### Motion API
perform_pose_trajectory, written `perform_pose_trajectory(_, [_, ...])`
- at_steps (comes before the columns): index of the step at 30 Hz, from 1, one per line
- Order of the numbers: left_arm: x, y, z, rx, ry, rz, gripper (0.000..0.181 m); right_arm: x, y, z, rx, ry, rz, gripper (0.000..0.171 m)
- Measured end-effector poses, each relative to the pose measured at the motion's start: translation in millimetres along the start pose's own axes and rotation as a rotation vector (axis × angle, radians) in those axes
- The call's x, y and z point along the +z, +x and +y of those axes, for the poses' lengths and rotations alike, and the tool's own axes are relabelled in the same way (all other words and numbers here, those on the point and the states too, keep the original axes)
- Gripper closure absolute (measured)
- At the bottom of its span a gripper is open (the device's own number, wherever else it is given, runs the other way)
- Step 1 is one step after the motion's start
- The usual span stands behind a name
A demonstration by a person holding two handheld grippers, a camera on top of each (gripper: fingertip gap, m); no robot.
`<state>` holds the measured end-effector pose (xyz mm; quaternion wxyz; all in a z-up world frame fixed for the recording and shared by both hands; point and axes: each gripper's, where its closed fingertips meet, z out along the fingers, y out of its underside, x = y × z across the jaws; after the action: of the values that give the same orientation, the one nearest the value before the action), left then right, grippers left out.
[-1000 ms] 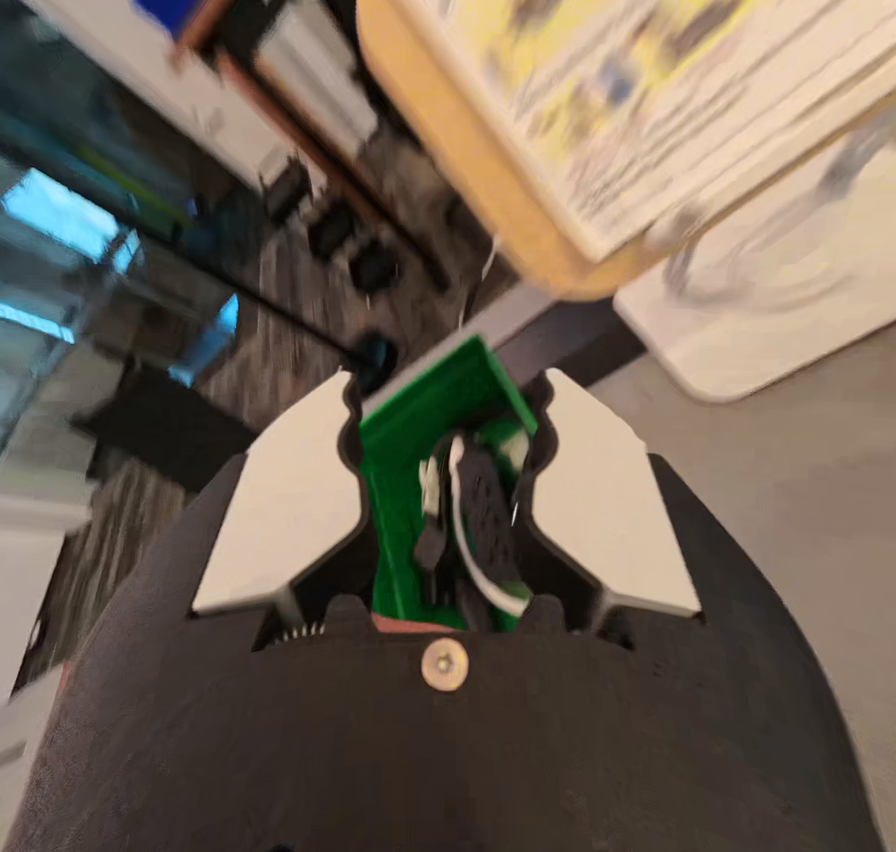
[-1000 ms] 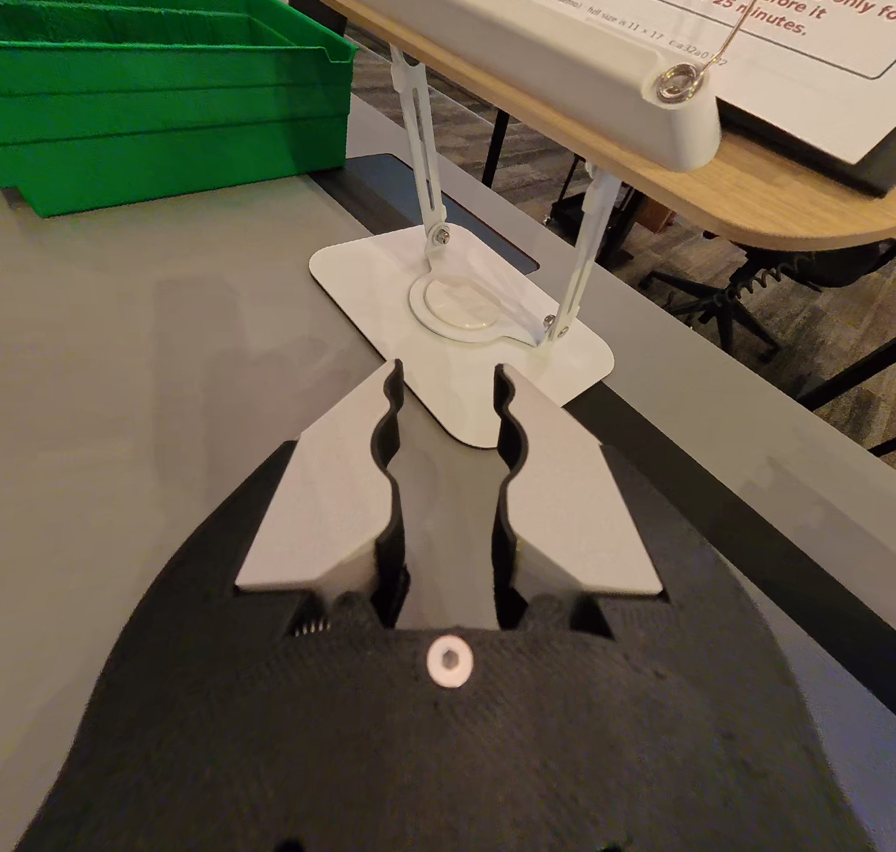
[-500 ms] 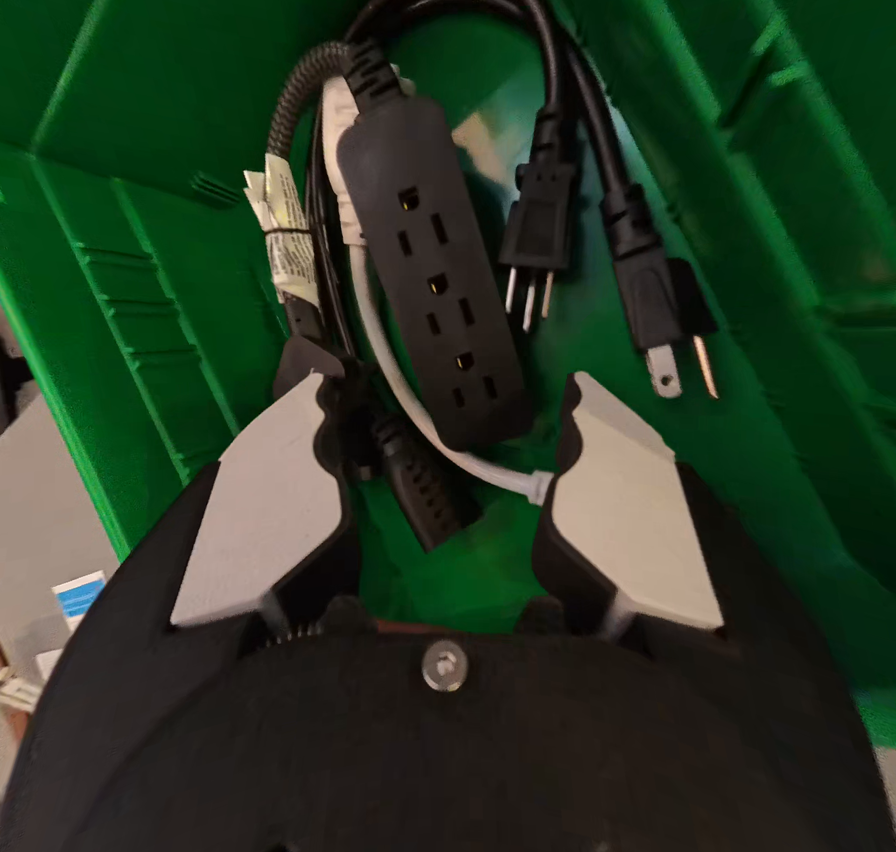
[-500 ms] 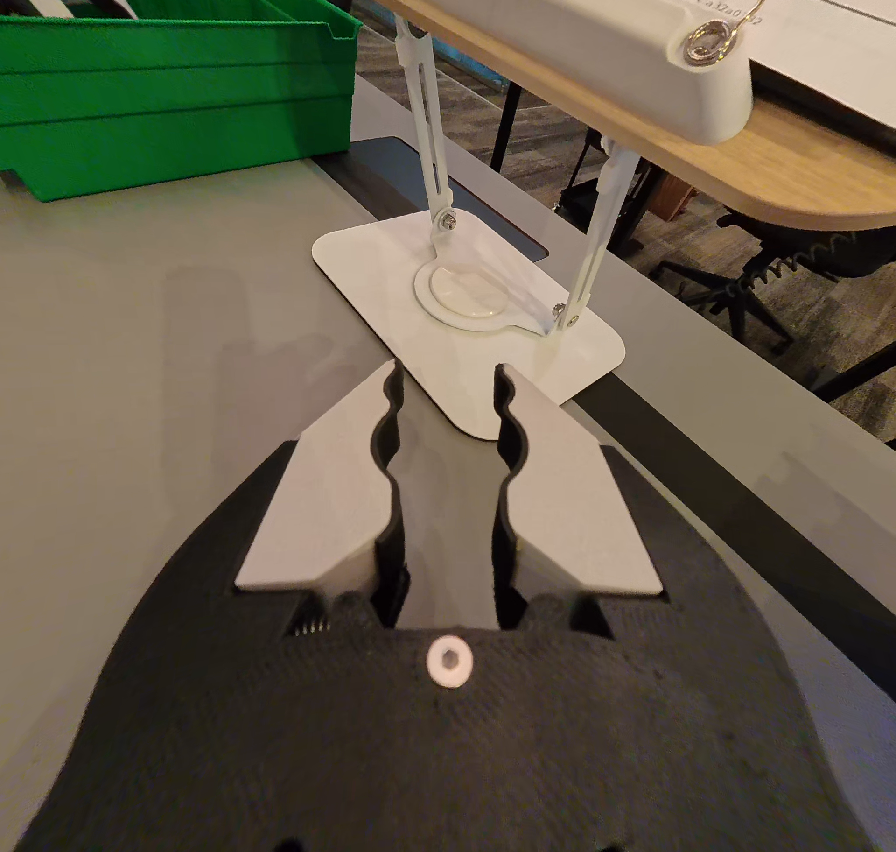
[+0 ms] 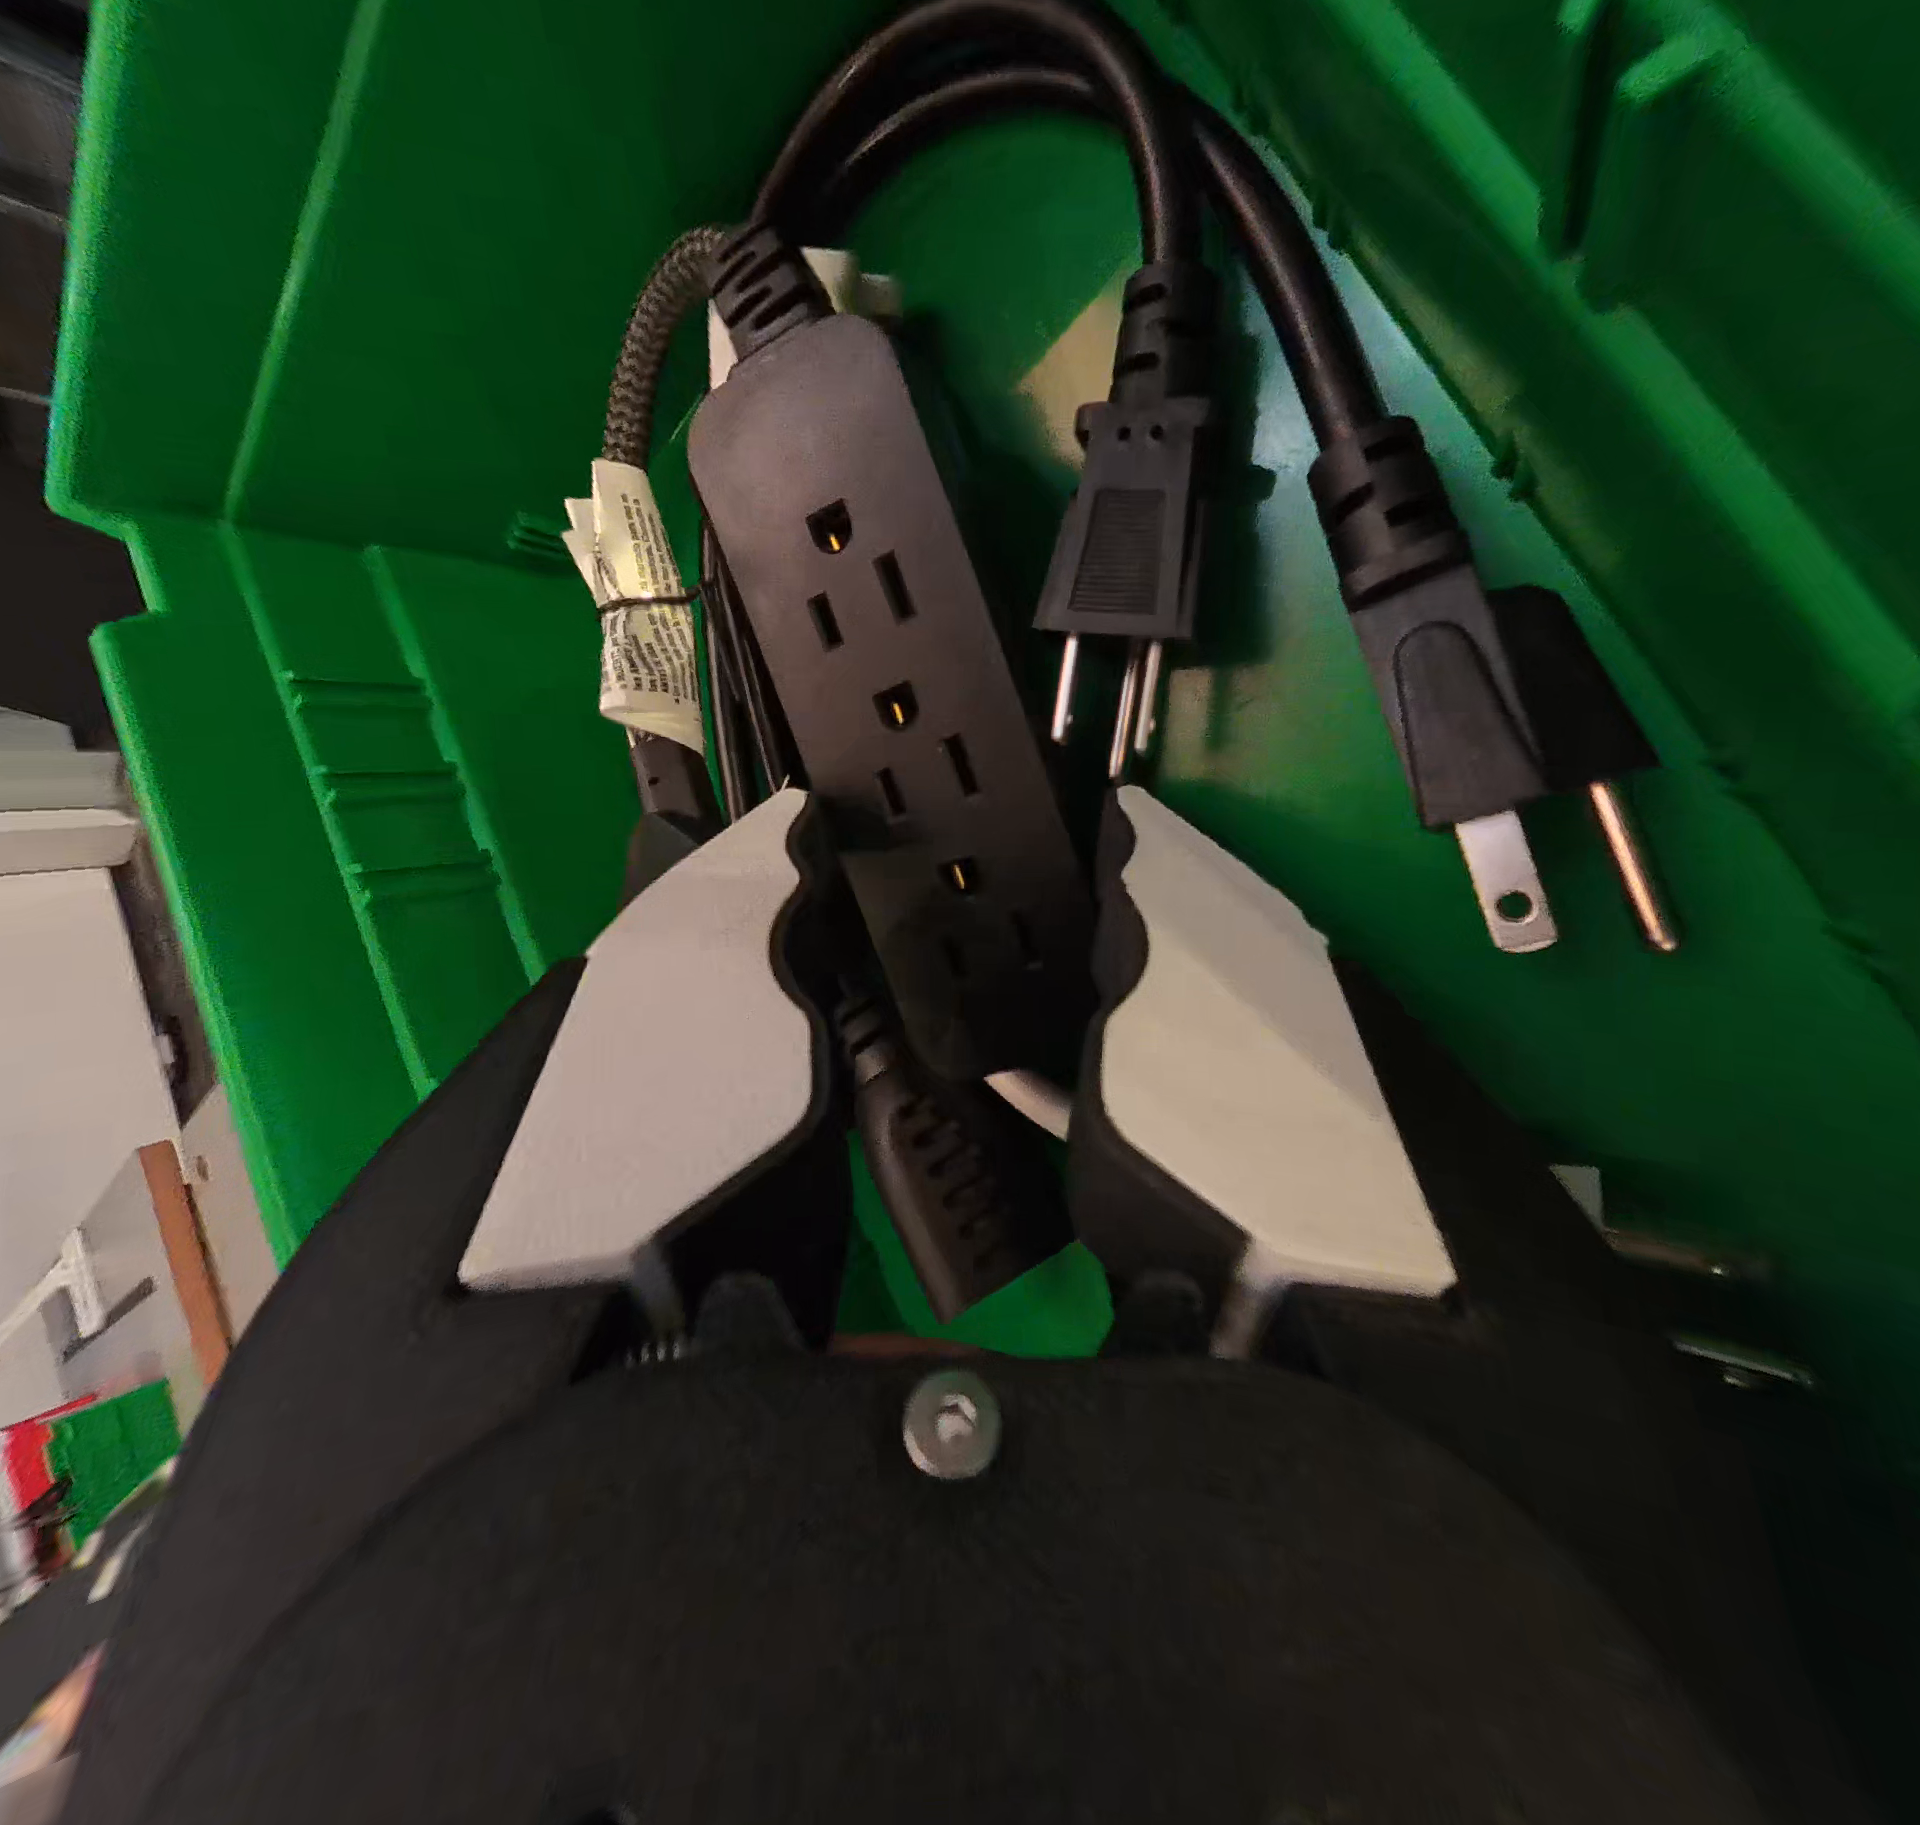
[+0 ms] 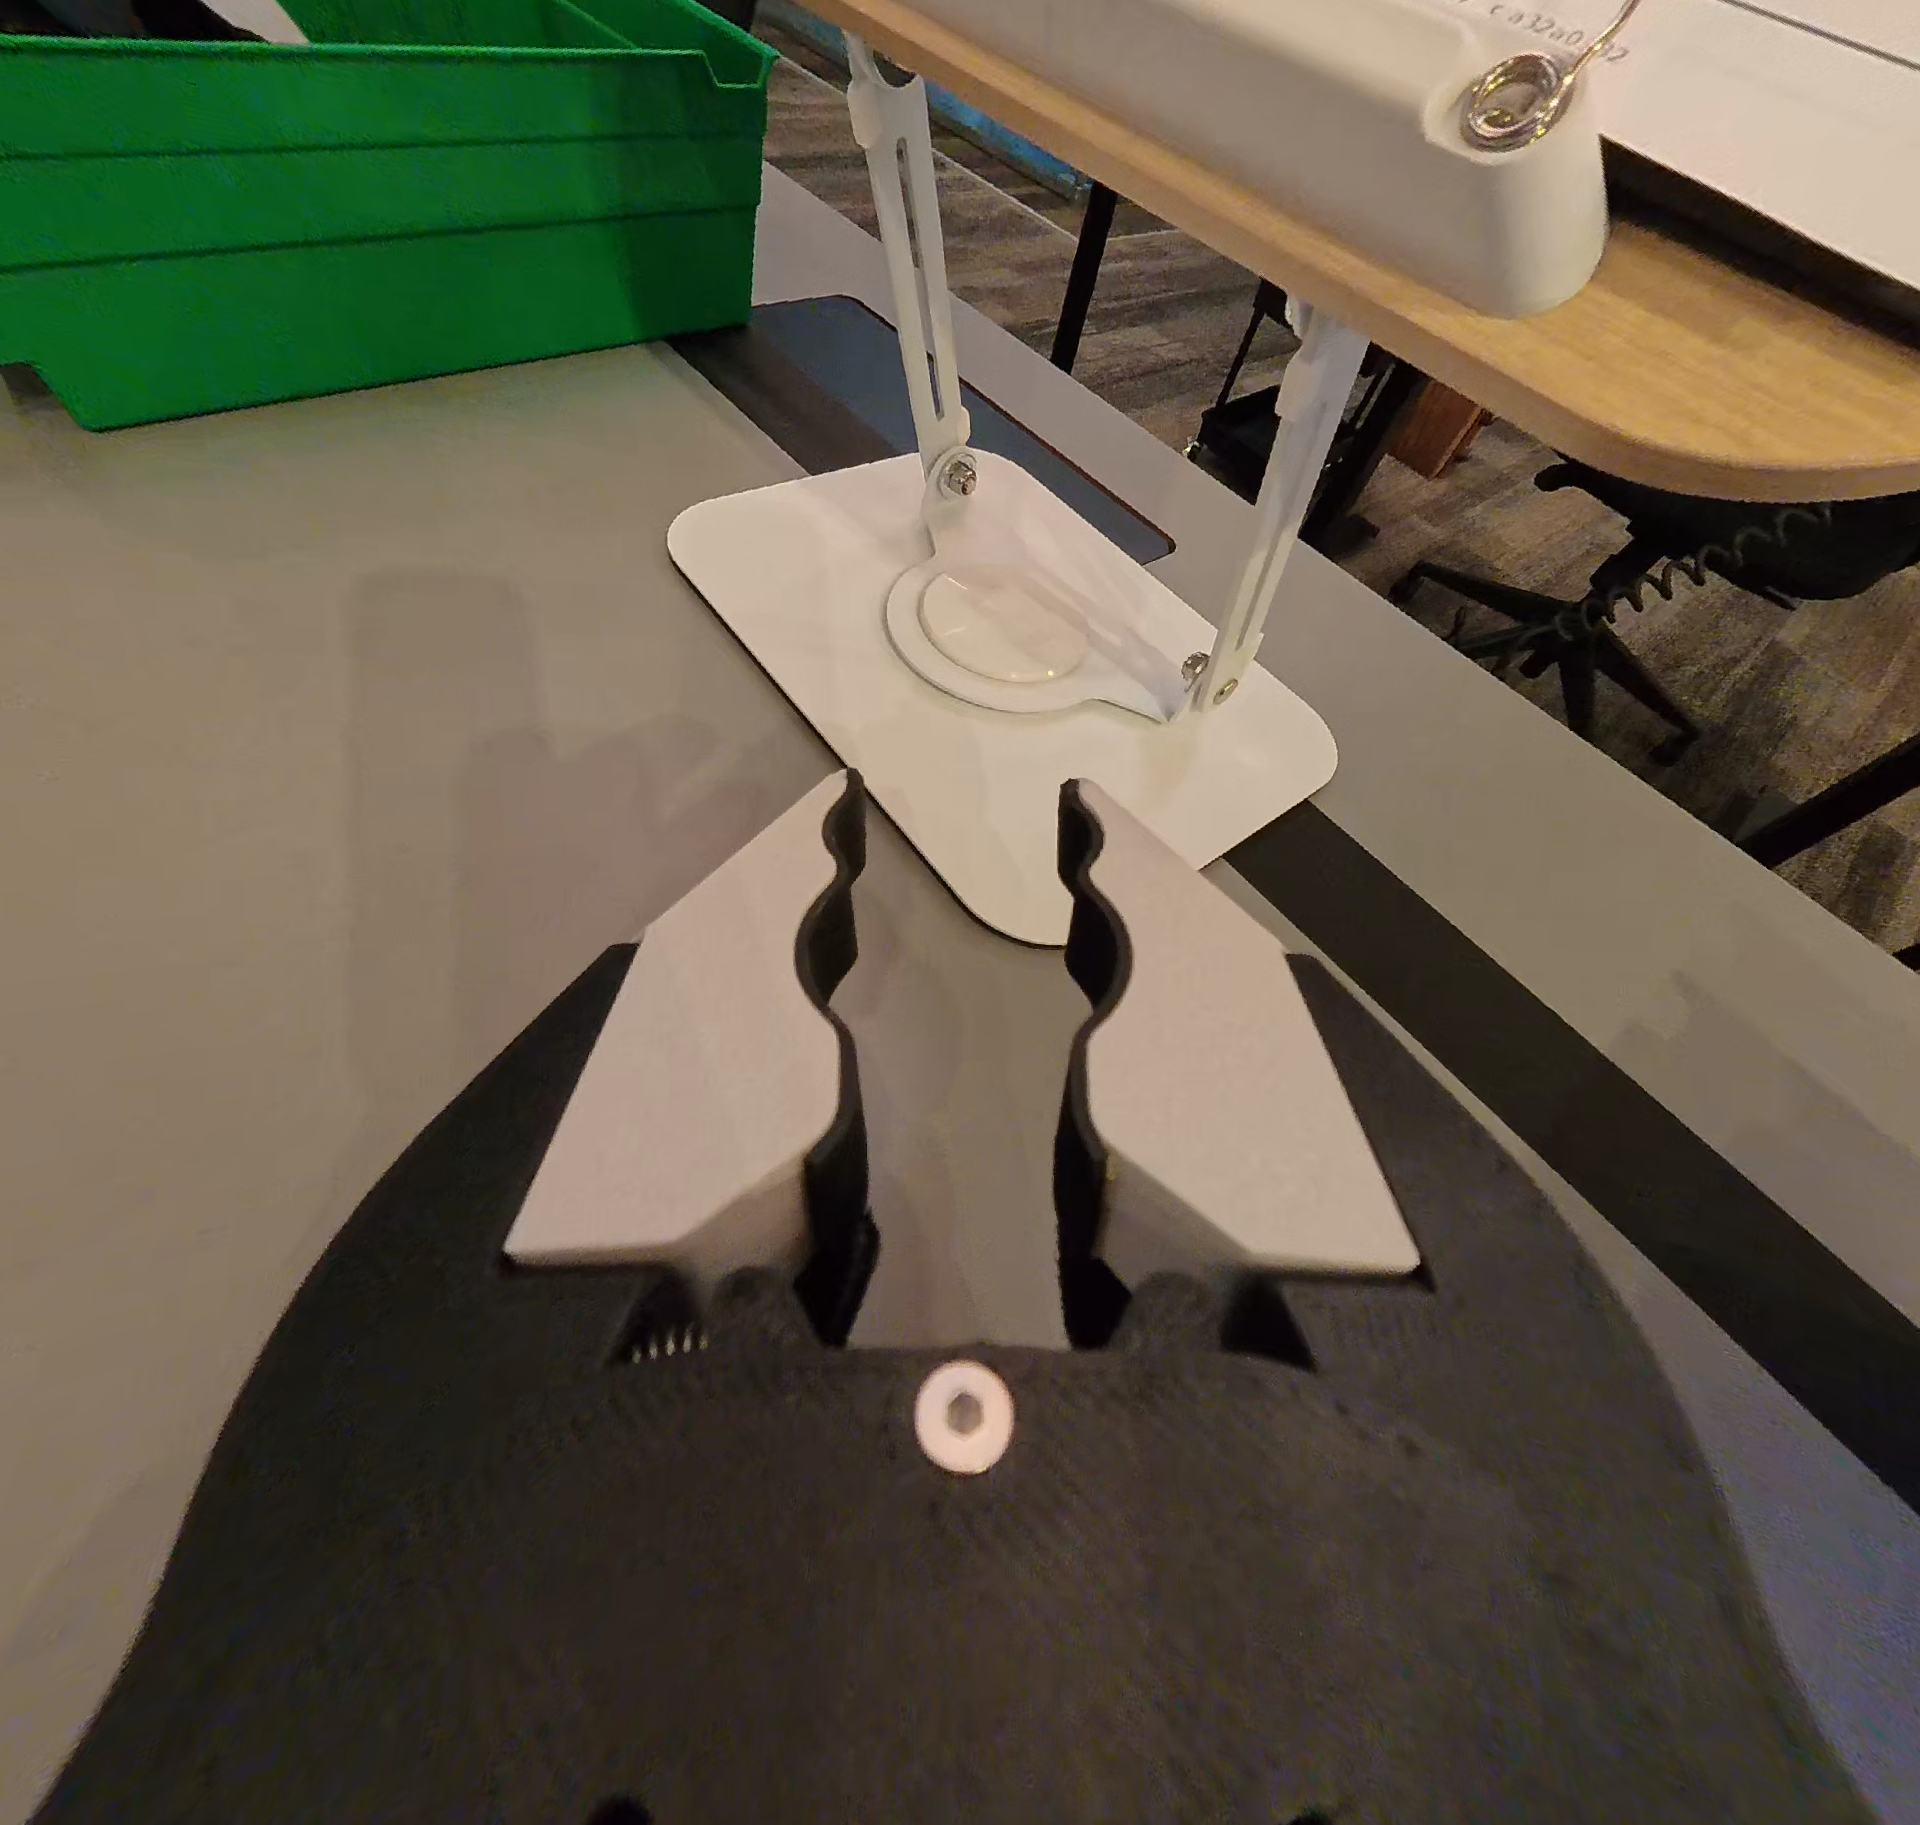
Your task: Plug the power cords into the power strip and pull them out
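A black three-outlet power strip (image 5: pixel 894 653) lies in a green bin (image 5: pixel 416 269) among cords. My left gripper (image 5: pixel 956 809) is inside the bin, its fingers closed on the strip's near end, one on each side. Two black three-prong plugs lie unplugged to the right of the strip, a small one (image 5: pixel 1127 549) and a larger one (image 5: pixel 1475 726). A black connector (image 5: pixel 956 1183) and a white cable (image 5: pixel 1023 1110) lie under the strip. My right gripper (image 6: pixel 961 788) is open and empty, low over the grey table (image 6: pixel 312 736).
A braided cable (image 5: pixel 634 362) with a paper tag (image 5: pixel 634 580) sits left of the strip. Stacked green bins (image 6: pixel 364 217) stand at the table's back left. A white stand base (image 6: pixel 1039 736) lies just ahead of the right gripper, under a wooden board (image 6: pixel 1558 373) with a sheet. The black connector (image 5: pixel 956 1183) lies some 7 centimeters from my left tips, 45 centimeters from my right tips.
My left gripper swung down into the green bin, moved forward over the power strip's near end and closed on it. My right gripper hardly moved and stays open.
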<state>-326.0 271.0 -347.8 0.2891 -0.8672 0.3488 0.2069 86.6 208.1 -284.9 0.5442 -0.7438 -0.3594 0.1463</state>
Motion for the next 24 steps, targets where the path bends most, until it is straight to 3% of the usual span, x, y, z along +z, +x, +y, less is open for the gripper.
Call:
perform_pose_trajectory(13, [-46.9, -35.7, -23.8, -0.233, 0.276, 0.056, 0.136, -1.2, 3.1, -1.3, 0.018, 0.011, -0.002, 0.136])
perform_pose_trajectory(18, [-87.6, -55.2, -41.4, -0.259, 0.421, 0.031, 0.137, -1.3, 2.7, -1.7, 0.022, 0.014, -0.005, 0.136])
perform_pose_trajectory(24, [-152.0, -68.7, -70.9, -0.378, 0.65, 0.189, 0.138, -2.7, 3.3, -4.1, 0.038, 0.026, -0.009, 0.137])
